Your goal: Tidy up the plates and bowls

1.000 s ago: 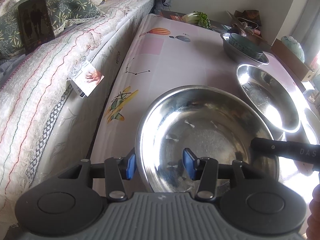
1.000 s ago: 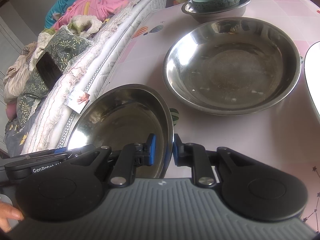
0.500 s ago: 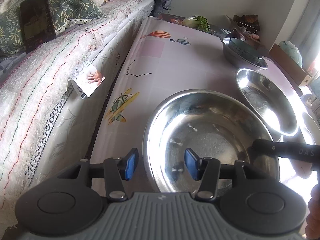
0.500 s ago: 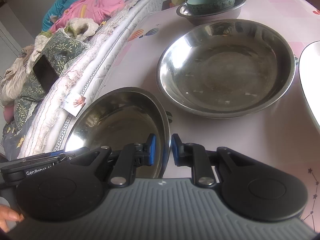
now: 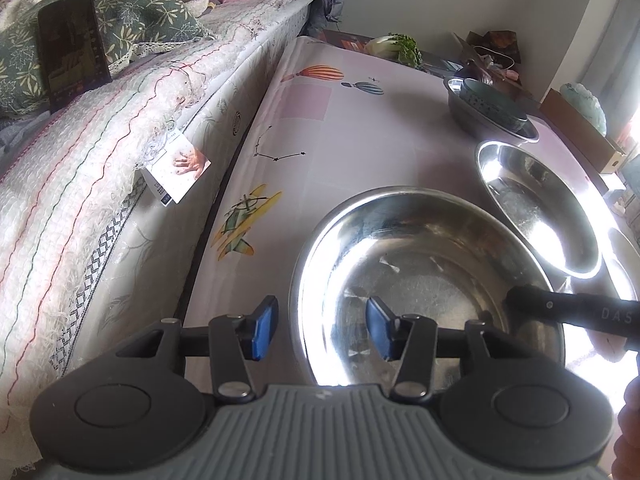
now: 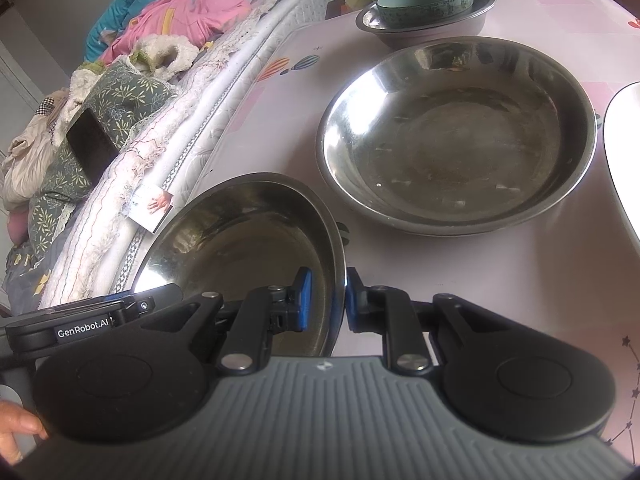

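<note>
A steel bowl (image 5: 420, 272) sits tilted at the near end of the pink table (image 5: 352, 140). My right gripper (image 6: 328, 300) is shut on its right rim, one blue pad inside the steel bowl (image 6: 240, 248) and one outside. My left gripper (image 5: 322, 330) straddles the bowl's left rim. Its jaws are closing, with the rim between the pads and a gap on both sides. A larger steel bowl (image 6: 456, 136) lies just beyond. Further back a teal bowl (image 6: 424, 0) rests inside a grey metal bowl (image 6: 424, 28).
A bed with a quilted cover (image 5: 100, 160) runs along the table's left edge, with a dark phone (image 5: 72, 44) on a pillow and a paper tag (image 5: 176, 168) hanging down. A white plate (image 6: 624, 152) lies at the right edge. Leafy greens (image 5: 400, 46) lie at the far end.
The left jaws spread a little and then narrowed again. The bowl's left rim now stands slightly further from the outer left pad. The right grip on the rim is unchanged.
</note>
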Available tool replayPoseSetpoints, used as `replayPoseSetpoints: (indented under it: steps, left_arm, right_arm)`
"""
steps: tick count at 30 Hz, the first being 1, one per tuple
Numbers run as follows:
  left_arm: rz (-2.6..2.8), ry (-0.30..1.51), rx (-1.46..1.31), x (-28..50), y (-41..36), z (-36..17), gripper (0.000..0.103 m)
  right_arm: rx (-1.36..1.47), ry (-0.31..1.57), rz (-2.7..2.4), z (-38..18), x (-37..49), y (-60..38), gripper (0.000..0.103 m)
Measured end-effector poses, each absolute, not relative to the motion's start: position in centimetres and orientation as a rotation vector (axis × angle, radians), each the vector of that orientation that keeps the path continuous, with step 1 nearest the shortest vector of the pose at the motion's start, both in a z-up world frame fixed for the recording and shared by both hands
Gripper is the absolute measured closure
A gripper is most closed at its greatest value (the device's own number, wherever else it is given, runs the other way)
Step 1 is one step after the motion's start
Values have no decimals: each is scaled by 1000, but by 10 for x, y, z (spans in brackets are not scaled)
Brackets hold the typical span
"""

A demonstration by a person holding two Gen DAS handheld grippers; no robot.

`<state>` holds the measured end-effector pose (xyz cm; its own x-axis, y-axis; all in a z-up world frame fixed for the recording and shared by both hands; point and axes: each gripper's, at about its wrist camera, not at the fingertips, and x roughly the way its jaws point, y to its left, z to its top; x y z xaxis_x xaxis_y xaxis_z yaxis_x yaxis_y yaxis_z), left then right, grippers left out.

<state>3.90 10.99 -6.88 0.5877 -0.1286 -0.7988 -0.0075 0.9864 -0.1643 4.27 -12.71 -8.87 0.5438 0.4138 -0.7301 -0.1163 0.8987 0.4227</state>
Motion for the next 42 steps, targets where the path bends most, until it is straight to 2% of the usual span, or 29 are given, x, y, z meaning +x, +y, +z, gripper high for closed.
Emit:
replayPoseSetpoints:
  steps: [4,42]
  left_arm:
    - [-90,941,-161,38,107,-68,58]
    - [-77,941,-153,30,105,-65,58]
  right_arm:
    - [343,948,322,-89,43,-126,87]
    - [316,940,327,-87,44,-123,86]
